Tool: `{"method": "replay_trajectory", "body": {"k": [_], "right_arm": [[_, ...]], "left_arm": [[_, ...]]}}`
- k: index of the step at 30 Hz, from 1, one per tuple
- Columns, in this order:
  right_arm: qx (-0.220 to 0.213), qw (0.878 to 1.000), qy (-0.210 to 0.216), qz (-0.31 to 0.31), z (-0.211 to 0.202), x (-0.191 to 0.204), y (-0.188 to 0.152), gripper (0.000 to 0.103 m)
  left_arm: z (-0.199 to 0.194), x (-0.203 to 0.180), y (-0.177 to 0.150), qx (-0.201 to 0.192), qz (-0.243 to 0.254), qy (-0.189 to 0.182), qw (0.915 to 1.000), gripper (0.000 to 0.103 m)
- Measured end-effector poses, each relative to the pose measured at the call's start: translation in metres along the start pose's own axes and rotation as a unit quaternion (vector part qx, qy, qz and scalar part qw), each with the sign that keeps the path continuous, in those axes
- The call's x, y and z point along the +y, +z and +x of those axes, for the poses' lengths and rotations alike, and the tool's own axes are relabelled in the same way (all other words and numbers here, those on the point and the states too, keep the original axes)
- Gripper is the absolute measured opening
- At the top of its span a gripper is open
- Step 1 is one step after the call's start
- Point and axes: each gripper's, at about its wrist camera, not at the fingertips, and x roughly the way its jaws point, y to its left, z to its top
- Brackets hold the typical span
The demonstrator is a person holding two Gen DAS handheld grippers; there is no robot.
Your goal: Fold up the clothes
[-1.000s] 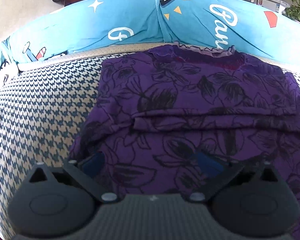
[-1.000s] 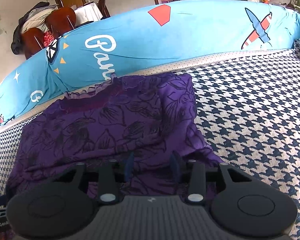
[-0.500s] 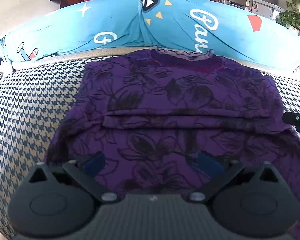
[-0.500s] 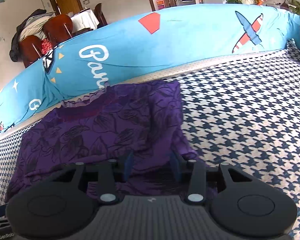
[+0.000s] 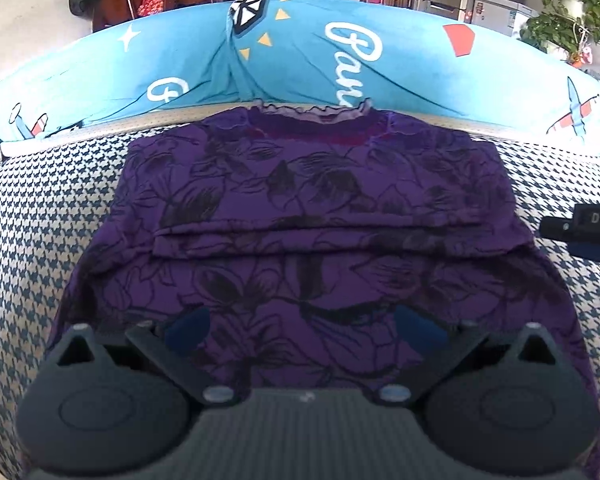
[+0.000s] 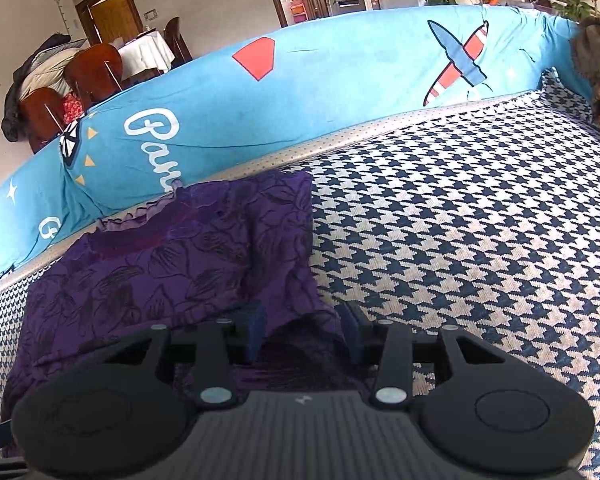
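Purple top (image 5: 312, 200) lies flat on the houndstooth sofa seat (image 6: 460, 232), ruffled collar toward the blue backrest (image 5: 300, 68). One fold edge runs across its middle. Left tongs (image 5: 306, 326) over the near hem — jaws wide apart, nothing between the pads. Right tongs (image 6: 302, 330) at the top's right edge — jaws partly apart, purple cloth seen between them; cannot tell whether the pads pinch it. Right tool's tip shows at the right border of the left view.
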Motion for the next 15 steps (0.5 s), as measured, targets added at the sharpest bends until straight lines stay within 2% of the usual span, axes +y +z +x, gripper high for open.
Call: {"method": "replay_trajectory", "body": {"k": [7, 15], "right_arm": [[-0.001, 1.0, 0.015, -0.002, 0.003, 0.003, -0.001, 0.049], [0.012, 1.0, 0.019, -0.011, 0.011, 0.012, -0.004, 0.051]], "left_arm": [[0.014, 0.005, 0.002, -0.006, 0.019, 0.029, 0.9994, 0.103], [0.033, 0.029, 0.009, 0.007, 0.001, 0.048, 0.9988, 0.103]]}}
